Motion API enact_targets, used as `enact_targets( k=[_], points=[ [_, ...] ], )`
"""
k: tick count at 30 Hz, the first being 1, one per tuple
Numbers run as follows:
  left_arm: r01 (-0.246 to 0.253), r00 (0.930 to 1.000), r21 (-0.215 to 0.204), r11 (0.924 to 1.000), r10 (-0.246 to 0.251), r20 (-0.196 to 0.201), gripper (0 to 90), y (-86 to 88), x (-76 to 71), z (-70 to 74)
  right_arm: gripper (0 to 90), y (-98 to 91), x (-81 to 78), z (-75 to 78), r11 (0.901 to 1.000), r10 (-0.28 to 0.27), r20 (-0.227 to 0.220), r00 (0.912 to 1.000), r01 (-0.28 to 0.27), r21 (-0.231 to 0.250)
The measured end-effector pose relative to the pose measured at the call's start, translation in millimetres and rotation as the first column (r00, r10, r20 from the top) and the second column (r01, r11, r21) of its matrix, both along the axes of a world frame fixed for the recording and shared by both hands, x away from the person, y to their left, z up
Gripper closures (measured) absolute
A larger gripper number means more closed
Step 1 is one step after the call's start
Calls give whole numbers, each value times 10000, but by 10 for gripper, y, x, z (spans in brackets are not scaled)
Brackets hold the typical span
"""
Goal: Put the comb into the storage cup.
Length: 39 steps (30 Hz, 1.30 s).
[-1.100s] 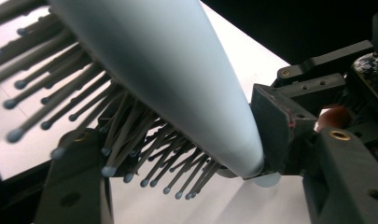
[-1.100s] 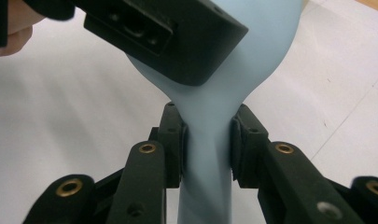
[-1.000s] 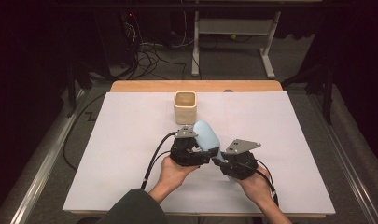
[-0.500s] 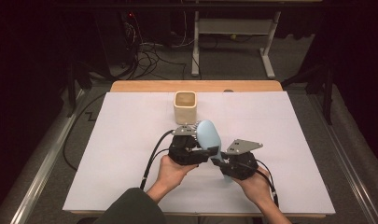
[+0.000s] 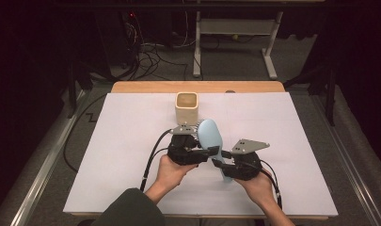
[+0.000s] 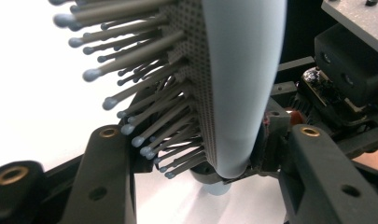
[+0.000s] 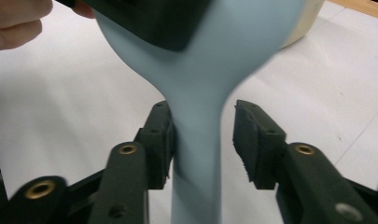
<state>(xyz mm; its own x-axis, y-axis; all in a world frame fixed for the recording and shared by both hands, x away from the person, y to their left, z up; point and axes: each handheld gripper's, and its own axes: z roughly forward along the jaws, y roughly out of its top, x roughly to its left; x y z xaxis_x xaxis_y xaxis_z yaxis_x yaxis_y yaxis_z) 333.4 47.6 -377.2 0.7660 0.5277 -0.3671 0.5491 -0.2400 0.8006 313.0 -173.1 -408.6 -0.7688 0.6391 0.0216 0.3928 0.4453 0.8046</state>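
Beige square cup (image 5: pixel 186 107) upright on white tbl cover (image 5: pixel 122 141), far-centre.

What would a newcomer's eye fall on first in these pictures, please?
The pale blue hairbrush held up above the middle of the white table, passing between two hands. The left claw is shut on its head, while the right claw, whose jaws have just been opening, straddles its handle. Behind stands a cream square cup.

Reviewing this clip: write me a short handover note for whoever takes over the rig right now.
Left gripper: shut on the hairbrush head, bristles toward the person's left.
Right gripper: jaws just opened; the handle stands between them, with a gap at one pad.
Beige cup: upright on the white sheet, beyond the brush.
Done: brush passed to the left gripper.
Left: probably draw the right gripper back, then stand the brush in the cup.
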Motion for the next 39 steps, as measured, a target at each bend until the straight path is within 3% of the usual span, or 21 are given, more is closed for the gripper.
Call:
enact_targets(
  k=[9,22,39],
  points=[
    [-265,9994,89,9996,263,209,533,94,21,57,459,-27,-8,-17,9999,-21,322,9995,16,161],
    [-492,9982,167,9987,485,365,533,190,41,111,397,-91,-37,-31,9988,-109,597,9982,81,473],
    [-927,9937,245,9954,910,653,537,369,71,218,354,-433,-63,-82,9917,-632,619,9961,557,1156]
  ],
)
